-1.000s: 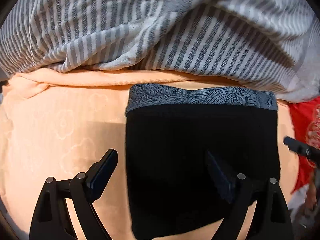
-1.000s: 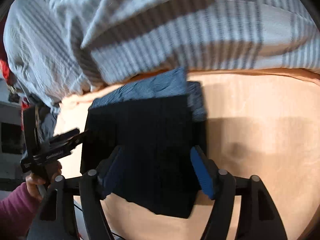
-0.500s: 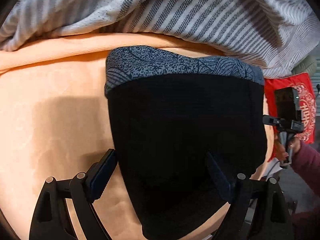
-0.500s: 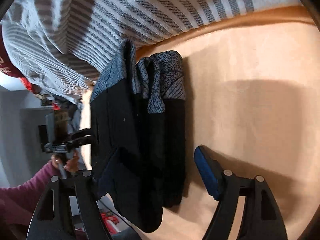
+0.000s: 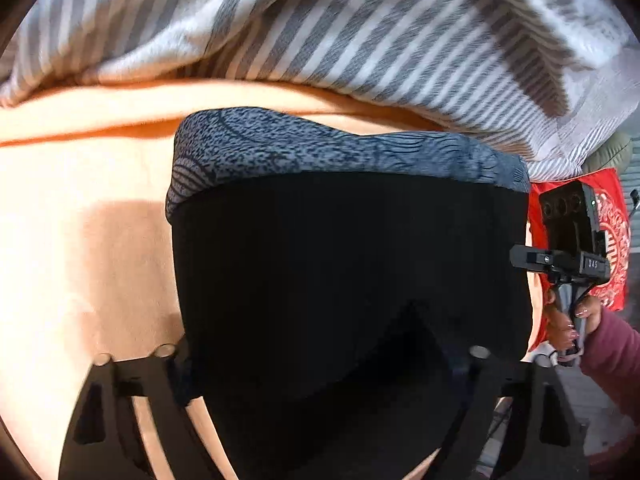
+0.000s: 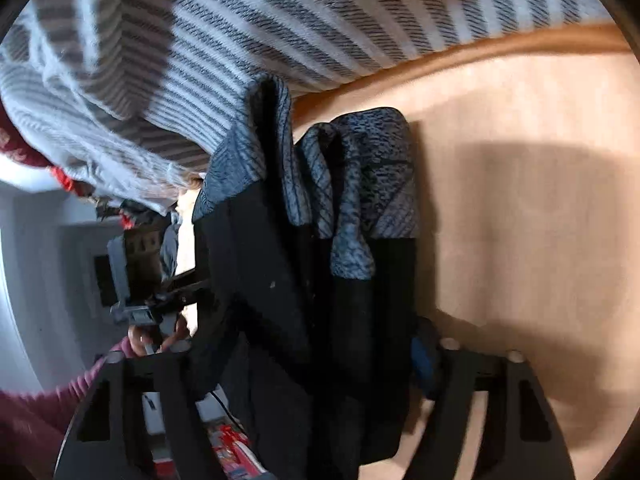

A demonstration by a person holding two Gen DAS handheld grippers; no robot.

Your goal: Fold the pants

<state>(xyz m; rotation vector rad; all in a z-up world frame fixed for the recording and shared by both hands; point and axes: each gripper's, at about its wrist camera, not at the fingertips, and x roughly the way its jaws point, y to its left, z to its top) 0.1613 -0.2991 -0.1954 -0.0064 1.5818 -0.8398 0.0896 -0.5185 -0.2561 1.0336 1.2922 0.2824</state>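
The folded black pants (image 5: pixel 352 272) with a grey patterned waistband (image 5: pixel 320 152) fill the left wrist view, over the peach bed sheet (image 5: pixel 80 240). My left gripper (image 5: pixel 328 360) has its jaws closed in on the near end of the bundle; the fingertips are hidden in black fabric. In the right wrist view the pants (image 6: pixel 304 280) show as a thick stack seen edge-on, waistband layers (image 6: pixel 352 176) at the far end. My right gripper (image 6: pixel 304 352) clamps that stack between its fingers. The right gripper (image 5: pixel 568 256) also shows at the pants' right edge.
A grey and white striped blanket (image 5: pixel 320 32) lies bunched along the far side of the bed, close behind the waistband. A red cloth (image 5: pixel 612 240) hangs off the right side. The peach sheet (image 6: pixel 520 200) spreads to the right of the stack.
Both grippers have closed from open onto the near end of the folded pants. The bundle now looks larger and closer in both views, and the right view has turned side-on.
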